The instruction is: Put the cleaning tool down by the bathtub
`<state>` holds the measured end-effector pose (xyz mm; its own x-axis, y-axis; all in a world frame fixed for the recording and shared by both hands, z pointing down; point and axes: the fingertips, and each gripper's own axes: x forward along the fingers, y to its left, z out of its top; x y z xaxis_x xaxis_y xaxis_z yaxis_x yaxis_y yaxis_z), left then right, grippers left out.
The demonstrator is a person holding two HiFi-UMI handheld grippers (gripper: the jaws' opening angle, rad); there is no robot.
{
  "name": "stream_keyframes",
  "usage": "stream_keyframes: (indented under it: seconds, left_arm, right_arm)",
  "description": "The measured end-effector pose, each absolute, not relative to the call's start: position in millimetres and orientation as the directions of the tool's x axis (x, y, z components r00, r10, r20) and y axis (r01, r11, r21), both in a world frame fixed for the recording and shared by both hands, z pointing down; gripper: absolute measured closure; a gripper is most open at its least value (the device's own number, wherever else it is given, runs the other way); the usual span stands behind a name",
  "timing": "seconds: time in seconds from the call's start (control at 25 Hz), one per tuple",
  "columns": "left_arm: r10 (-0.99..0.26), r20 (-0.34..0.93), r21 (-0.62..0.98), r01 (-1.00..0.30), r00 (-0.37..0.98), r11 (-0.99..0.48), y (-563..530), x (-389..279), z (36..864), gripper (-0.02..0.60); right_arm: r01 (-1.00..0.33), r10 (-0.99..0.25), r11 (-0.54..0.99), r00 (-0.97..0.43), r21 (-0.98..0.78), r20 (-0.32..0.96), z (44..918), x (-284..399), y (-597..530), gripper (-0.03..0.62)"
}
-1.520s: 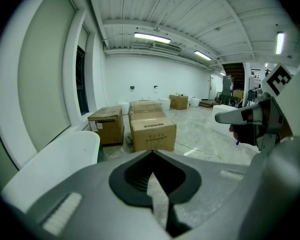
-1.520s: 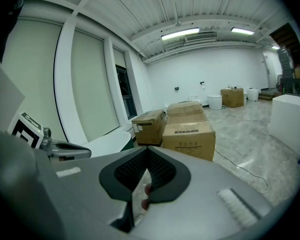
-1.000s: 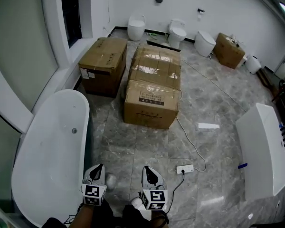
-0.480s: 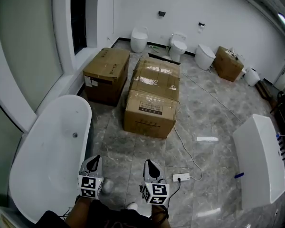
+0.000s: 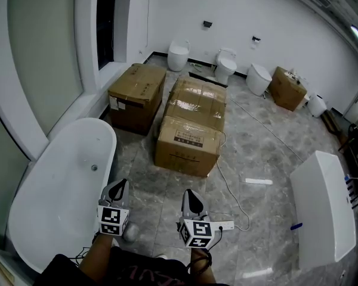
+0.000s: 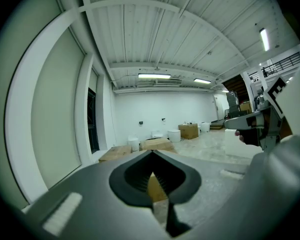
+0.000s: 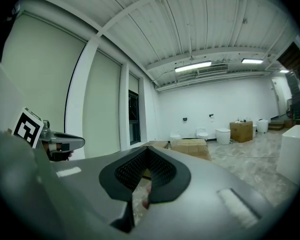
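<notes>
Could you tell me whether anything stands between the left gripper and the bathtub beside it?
Nothing visible does. In the head view the left gripper hangs right next to the bathtub, with no object between them. Its jaws are together and hold nothing.

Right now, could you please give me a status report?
Left gripper, right gripper shut, empty. No cleaning tool in view; bathtub beside left gripper. Power strip on floor near right.
</notes>
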<state>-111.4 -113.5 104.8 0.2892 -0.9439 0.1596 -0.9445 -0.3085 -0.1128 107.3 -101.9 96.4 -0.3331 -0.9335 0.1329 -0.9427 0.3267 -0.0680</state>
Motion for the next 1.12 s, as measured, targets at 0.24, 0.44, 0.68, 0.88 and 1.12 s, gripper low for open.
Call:
stream_keyframes:
  seconds: [0.24,0.44,0.68,0.88,1.12]
  left_arm:
    - [-0.945,0.138,-0.129,-0.941,0.297,-0.314,-112.1,-107.0,92.9,0.581]
    - [-0.946,0.13,-0.143,-0.938,0.298,-0.315,-107.3,-107.3,92.1,0.581]
    - [-0.952,0.101,-0.094,-0.95,0.289,-0.299,-106.9,-114.5,81.3,0.581]
    - [-0.946,0.099,-0.096,-0.943,0.309,-0.319,-103.6,-107.1,82.9,0.581]
    - [-0.94,0.095,-0.102,-0.936,0.329,-0.338,-101.2,-101.0,88.1,0.581]
  right_arm:
    - [-0.946,-0.938,0.32,-0.324,-0.054,0.122,88.2,112.3,-101.5,0.572]
    - [-0.946,-0.94,0.322,-0.325,-0.044,0.104,83.6,114.0,-96.3,0.572]
    - [-0.947,-0.942,0.32,-0.322,-0.038,0.092,80.6,114.0,-94.9,0.572]
    - [-0.947,-0.943,0.319,-0.321,-0.032,0.091,81.8,118.2,-92.3,0.572]
    - [-0.947,-0.943,0.321,-0.321,-0.018,0.091,85.8,120.5,-90.7,0.572]
